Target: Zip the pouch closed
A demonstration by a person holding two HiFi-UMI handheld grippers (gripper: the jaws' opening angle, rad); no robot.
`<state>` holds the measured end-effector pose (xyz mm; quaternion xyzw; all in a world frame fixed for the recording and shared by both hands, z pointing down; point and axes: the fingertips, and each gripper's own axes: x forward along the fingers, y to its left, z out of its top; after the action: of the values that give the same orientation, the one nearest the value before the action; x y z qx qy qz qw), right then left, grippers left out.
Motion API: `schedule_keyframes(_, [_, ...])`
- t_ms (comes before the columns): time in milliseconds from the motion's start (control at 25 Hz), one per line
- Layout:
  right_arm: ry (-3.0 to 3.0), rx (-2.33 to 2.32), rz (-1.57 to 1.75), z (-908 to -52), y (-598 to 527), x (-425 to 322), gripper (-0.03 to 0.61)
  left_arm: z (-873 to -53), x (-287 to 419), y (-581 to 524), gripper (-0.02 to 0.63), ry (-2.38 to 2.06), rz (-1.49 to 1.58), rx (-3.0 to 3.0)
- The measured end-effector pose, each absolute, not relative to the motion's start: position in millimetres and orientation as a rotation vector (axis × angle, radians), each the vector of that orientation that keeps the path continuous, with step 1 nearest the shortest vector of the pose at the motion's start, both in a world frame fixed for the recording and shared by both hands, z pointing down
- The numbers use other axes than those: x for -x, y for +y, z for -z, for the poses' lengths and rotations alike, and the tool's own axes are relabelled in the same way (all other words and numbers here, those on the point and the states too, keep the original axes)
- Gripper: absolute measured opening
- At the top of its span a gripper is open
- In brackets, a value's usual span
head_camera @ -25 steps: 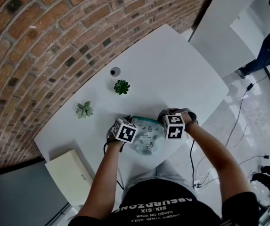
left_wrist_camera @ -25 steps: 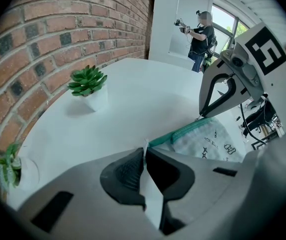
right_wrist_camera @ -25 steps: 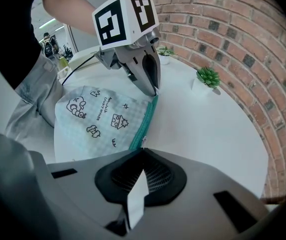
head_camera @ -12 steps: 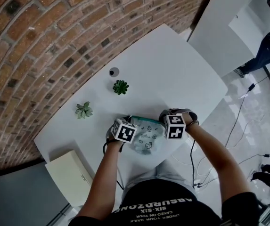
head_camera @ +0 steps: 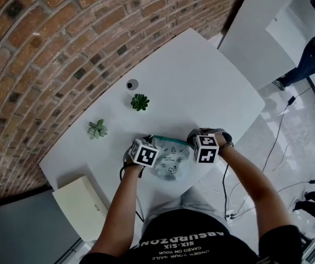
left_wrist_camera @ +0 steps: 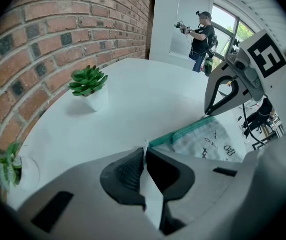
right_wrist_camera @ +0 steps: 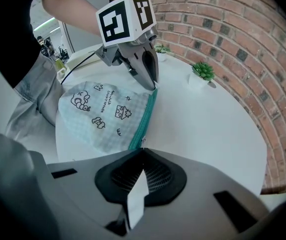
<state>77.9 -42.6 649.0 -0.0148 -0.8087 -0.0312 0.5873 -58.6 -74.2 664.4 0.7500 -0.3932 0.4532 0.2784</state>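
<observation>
The pouch (head_camera: pixel 168 159) lies flat on the white table (head_camera: pixel 201 81), on the person's side of the green plant (head_camera: pixel 139 102). The left gripper (left_wrist_camera: pixel 145 153) is pinched nearly shut on a thin white edge at the pouch end nearer that plant. The right gripper (right_wrist_camera: pixel 143 151) is squeezed fully together on the teal zipper (right_wrist_camera: pixel 145 118) at the end farther from the plant.
</observation>
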Motion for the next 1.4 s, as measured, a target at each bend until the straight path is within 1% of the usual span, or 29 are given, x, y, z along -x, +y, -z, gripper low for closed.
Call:
schedule_keyframes(240, [-1.86,0.023,0.051,-653,-39,-96,0.0,-664,60,-72,0.023,-1.042,-1.232,-2.0])
schedule_keyframes(520, [-1.895,-0.04,0.004,-656,-35,-100,0.0,-663,58,-73,0.023,-1.05,-1.214,-1.998])
schedule_keyframes(800, [-1.957,-0.245,-0.068,-662,-35,-100,0.0,-661,62,-74,0.023,-1.074,-1.256,-2.007])
schedule_keyframes(1200, [-1.98,-0.296,-0.087,-660,-36,-100,0.002,-664,60,-74,0.023,-1.111,-1.205,-1.961])
schedule_keyframes(1400, [-1.983,-0.371,-0.178,-659,-39,-100,0.002,-661,61,-74,0.028,-1.186,-1.144,-1.95])
